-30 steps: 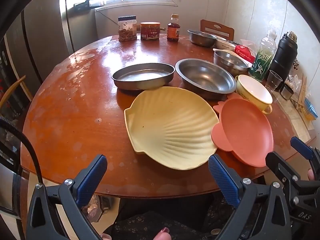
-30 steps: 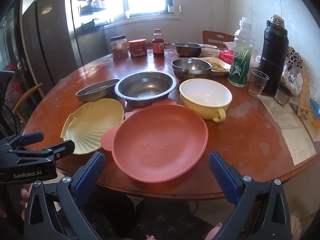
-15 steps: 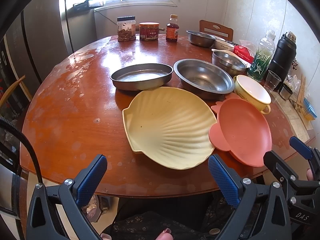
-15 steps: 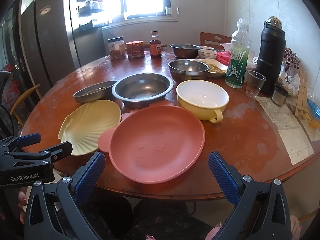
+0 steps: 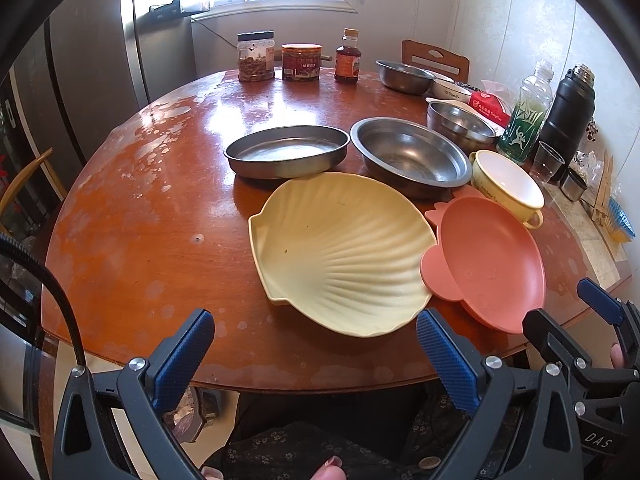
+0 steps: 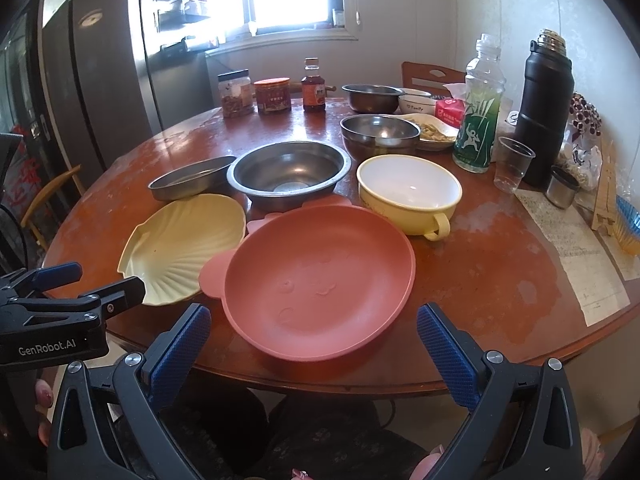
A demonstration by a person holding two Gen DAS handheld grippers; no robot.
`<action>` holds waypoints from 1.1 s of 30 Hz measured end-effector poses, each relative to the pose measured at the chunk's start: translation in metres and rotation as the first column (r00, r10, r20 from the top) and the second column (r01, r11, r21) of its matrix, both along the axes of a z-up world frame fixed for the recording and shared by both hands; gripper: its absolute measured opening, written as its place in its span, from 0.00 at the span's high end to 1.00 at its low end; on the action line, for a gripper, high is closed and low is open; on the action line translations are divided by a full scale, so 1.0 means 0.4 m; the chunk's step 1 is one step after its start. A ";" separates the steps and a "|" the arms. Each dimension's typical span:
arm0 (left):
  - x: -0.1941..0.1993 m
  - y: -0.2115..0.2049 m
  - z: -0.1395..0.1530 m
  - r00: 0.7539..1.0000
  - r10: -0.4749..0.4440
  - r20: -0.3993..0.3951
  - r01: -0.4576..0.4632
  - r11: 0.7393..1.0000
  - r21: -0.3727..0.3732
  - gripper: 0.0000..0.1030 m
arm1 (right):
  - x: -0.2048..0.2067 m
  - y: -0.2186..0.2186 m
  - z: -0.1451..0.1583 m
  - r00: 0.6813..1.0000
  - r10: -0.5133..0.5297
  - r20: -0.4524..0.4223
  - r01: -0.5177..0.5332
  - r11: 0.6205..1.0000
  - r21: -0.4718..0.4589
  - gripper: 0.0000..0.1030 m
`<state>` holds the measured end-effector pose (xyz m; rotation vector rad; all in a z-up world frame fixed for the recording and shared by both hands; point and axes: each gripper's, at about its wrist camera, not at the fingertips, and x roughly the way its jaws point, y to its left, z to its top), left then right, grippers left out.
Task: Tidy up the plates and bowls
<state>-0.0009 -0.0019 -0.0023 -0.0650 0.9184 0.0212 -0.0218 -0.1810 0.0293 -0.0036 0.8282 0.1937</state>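
Two plastic plates lie nearest the tabletop's front edge: a pink plate [image 6: 320,280] with small ears on its rim, and a yellow shell-shaped plate [image 5: 340,252] touching it on its left side. Behind them, toward the middle of the tabletop, a shallow steel pan [image 5: 286,152] and a wide steel bowl [image 5: 412,156] are set side by side, with a yellow handled bowl [image 6: 408,192] to the right of the steel bowl. A smaller steel bowl [image 6: 378,130] and another steel bowl [image 6: 372,96] are placed farther back, toward the far right edge.

Nothing is stacked yet, so the task is judged to be at its very start, with an approach being made. The left gripper [image 5: 312,354] is held wide open off the front edge, lined up with the shell plate; the right gripper [image 6: 312,344] is likewise spread wide, framing the pink plate. Neither touches anything.

A first pick is called for next. The pink plate's front rim may slightly overhang the table edge, though the fisheye makes this hard to confirm; if so, it could be pinched there and lifted onto the shell plate, or the reverse. A thin rim must be clamped squarely, since a shallow plastic plate is likely to tilt or slip. The bowls could then be nested, small into large.
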 end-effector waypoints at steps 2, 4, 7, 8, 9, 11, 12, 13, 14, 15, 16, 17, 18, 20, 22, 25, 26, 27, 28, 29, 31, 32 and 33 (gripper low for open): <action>0.000 0.001 -0.002 1.000 0.000 -0.002 0.000 1.000 0.001 0.01 | -0.001 0.001 -0.001 1.000 0.001 0.000 -0.001 1.000 0.001 0.00; 0.000 0.004 -0.003 1.000 0.004 -0.003 -0.004 1.000 -0.001 0.01 | -0.003 0.002 -0.001 1.000 0.002 -0.002 -0.002 1.000 0.000 0.00; 0.000 0.004 -0.002 1.000 0.009 -0.001 -0.009 1.000 0.001 0.01 | -0.004 0.003 0.000 1.000 0.005 0.000 -0.005 1.000 0.000 0.00; 0.000 0.003 -0.002 1.000 0.008 0.000 -0.008 1.000 0.002 0.01 | -0.005 0.004 0.001 1.000 0.004 0.002 -0.004 1.000 0.000 0.00; 0.001 0.002 -0.002 1.000 0.007 0.000 -0.007 1.000 0.003 0.01 | -0.006 0.004 0.001 1.000 0.005 0.003 -0.005 1.000 0.000 0.00; 0.000 -0.001 -0.001 1.000 0.005 0.001 -0.005 1.000 0.006 0.01 | -0.005 0.004 0.000 1.000 0.002 0.001 -0.002 1.000 0.001 0.00; 0.000 0.000 -0.001 1.000 0.005 0.002 -0.005 1.000 0.005 0.01 | -0.006 0.004 0.000 1.000 0.003 0.001 -0.003 1.000 0.003 0.00; 0.000 0.000 -0.001 1.000 0.005 0.003 -0.005 1.000 0.005 0.01 | -0.006 0.004 0.000 1.000 0.002 0.001 -0.002 1.000 0.002 0.00; -0.001 -0.001 -0.001 1.000 0.004 0.003 -0.004 1.000 0.005 0.01 | -0.006 0.004 0.000 1.000 0.000 0.001 0.000 1.000 0.001 0.00; -0.002 0.000 -0.001 1.000 0.005 0.002 -0.005 1.000 0.005 0.01 | -0.006 0.003 0.001 1.000 0.001 0.001 -0.001 1.000 0.002 0.00; -0.003 0.000 -0.001 1.000 0.005 0.002 -0.005 1.000 0.005 0.01 | -0.007 0.004 0.001 1.000 0.000 0.001 0.000 1.000 0.001 0.00; -0.003 -0.001 -0.001 1.000 0.003 0.002 -0.003 1.000 0.004 0.01 | -0.006 0.004 0.001 1.000 0.000 0.002 0.000 1.000 0.000 0.00; -0.003 0.000 -0.001 1.000 0.003 0.001 -0.003 1.000 0.003 0.01 | -0.006 0.004 0.002 1.000 0.001 0.002 -0.001 1.000 0.000 0.00; -0.004 0.001 -0.001 1.000 0.004 -0.001 -0.004 1.000 0.004 0.01 | -0.008 0.005 0.003 1.000 0.002 0.003 -0.002 1.000 0.000 0.00; -0.004 0.002 -0.001 1.000 0.004 0.000 -0.004 1.000 0.002 0.01 | -0.010 0.007 0.004 1.000 0.002 0.003 -0.002 1.000 -0.001 0.00; -0.005 0.004 0.000 1.000 0.006 0.003 -0.006 1.000 -0.001 0.01 | -0.011 0.007 0.005 1.000 0.003 0.005 -0.003 1.000 -0.001 0.00; -0.005 0.006 0.000 1.000 0.007 0.004 -0.007 1.000 0.000 0.01 | -0.011 0.007 0.005 1.000 0.003 0.004 -0.003 1.000 0.000 0.00; -0.006 0.007 0.000 1.000 0.007 0.005 -0.007 1.000 -0.002 0.01 | -0.012 0.008 0.005 1.000 0.002 0.002 -0.002 1.000 0.000 0.00; -0.006 0.008 0.001 1.000 0.007 0.005 -0.007 1.000 -0.003 0.01 | -0.012 0.008 0.005 1.000 -0.001 0.001 0.001 1.000 -0.001 0.00; -0.006 0.008 0.001 1.000 0.008 0.007 -0.008 1.000 0.000 0.01 | -0.012 0.007 0.006 1.000 -0.003 0.000 0.003 1.000 0.000 0.00; -0.008 0.010 0.001 1.000 0.006 0.008 -0.006 1.000 -0.001 0.01 | -0.013 0.007 0.007 1.000 -0.004 0.000 0.004 1.000 -0.001 0.00; -0.009 0.009 0.002 1.000 0.006 0.008 -0.006 1.000 -0.001 0.01 | -0.015 0.008 0.008 1.000 -0.003 0.001 0.003 1.000 0.000 0.00; -0.009 0.009 0.002 1.000 0.005 0.009 -0.005 1.000 -0.003 0.01 | -0.016 0.009 0.009 1.000 -0.002 0.003 0.002 1.000 -0.002 0.00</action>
